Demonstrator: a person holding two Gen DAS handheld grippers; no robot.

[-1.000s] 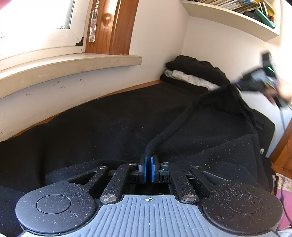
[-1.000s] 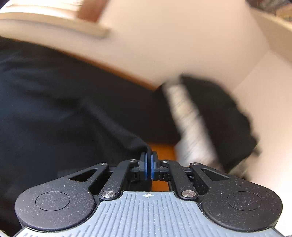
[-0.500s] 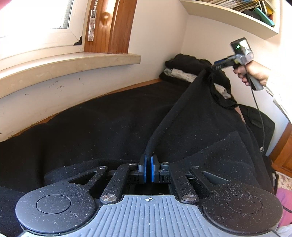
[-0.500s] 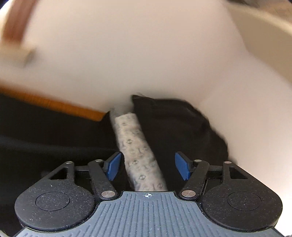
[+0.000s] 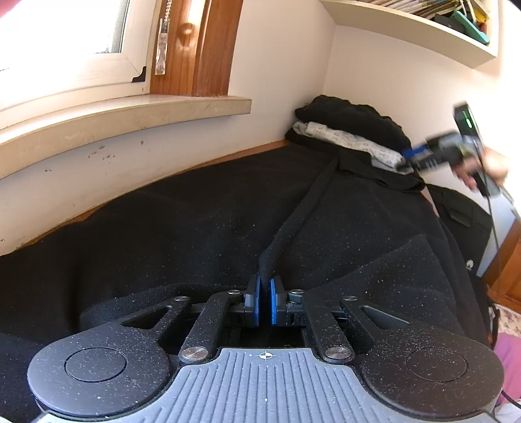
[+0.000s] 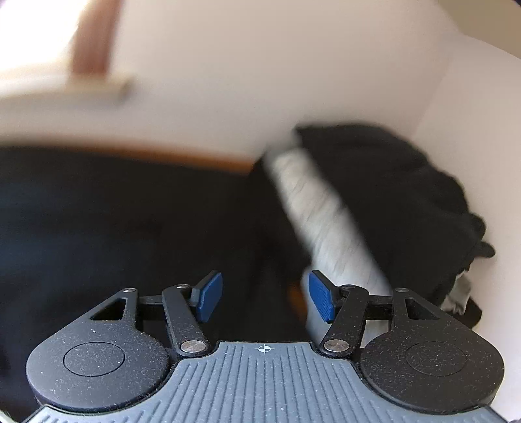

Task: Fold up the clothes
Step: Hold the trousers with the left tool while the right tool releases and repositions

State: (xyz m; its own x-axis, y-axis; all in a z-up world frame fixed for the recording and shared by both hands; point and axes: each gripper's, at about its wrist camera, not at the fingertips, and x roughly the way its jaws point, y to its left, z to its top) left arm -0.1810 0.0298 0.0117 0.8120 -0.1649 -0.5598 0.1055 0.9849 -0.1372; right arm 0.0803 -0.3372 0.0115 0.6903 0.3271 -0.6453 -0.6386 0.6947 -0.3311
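Black garment (image 5: 228,227), backpack (image 5: 469,234), logo unreadable

Each gripper has a ribbed grey body, speckled black linkage arms with silver screws, round black discs at both sides, a small crosshair mark and blue pads: the left gripper (image 5: 264,304), the right gripper (image 6: 265,297). A black cable (image 5: 491,224) hangs from the right one.

Daylight is pouring in through the window (image 5: 62,29), which is glaring white, and brightening the sill (image 5: 123,117) and walls. The left wrist view is staying sharp except for the motion-smeared right hand-held gripper (image 5: 403,159). The right wrist view is blurring throughout. Fisheye bending is curving the edges.
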